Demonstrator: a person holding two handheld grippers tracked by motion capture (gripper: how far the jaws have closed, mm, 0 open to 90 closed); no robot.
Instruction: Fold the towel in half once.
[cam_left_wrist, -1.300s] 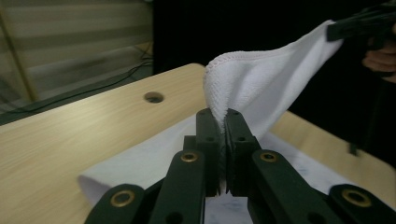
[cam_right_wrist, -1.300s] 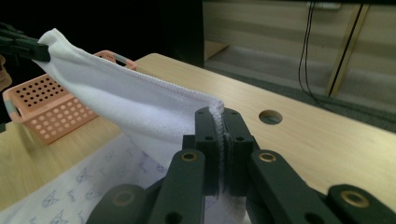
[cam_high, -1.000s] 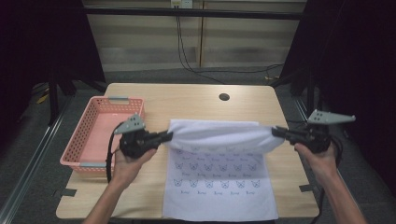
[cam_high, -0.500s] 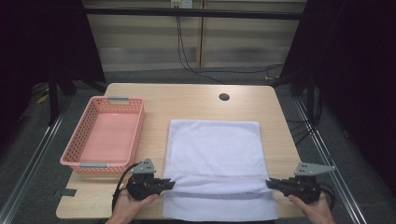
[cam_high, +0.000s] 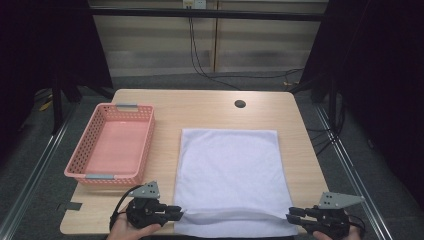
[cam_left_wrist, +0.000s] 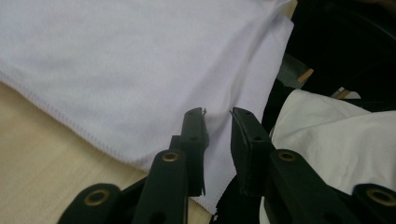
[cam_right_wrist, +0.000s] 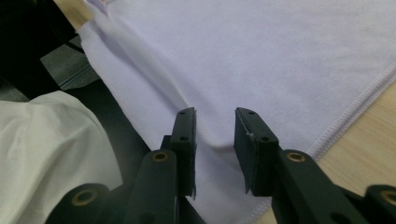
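Both tools now low at the near bench edge, left tool (cam_high: 176, 212) and right tool (cam_high: 291, 216) jaws just opening, spread beside the folded white towel's (cam_high: 229, 172) near corners, towel flat beside pink basket (cam_high: 120, 145)

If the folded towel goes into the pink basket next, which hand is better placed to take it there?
Probably the left. The left gripper sits at the towel's near left corner, on the side where the pink basket stands; the right gripper is at the far corner. Both have just been opening, with cloth between their jaws.
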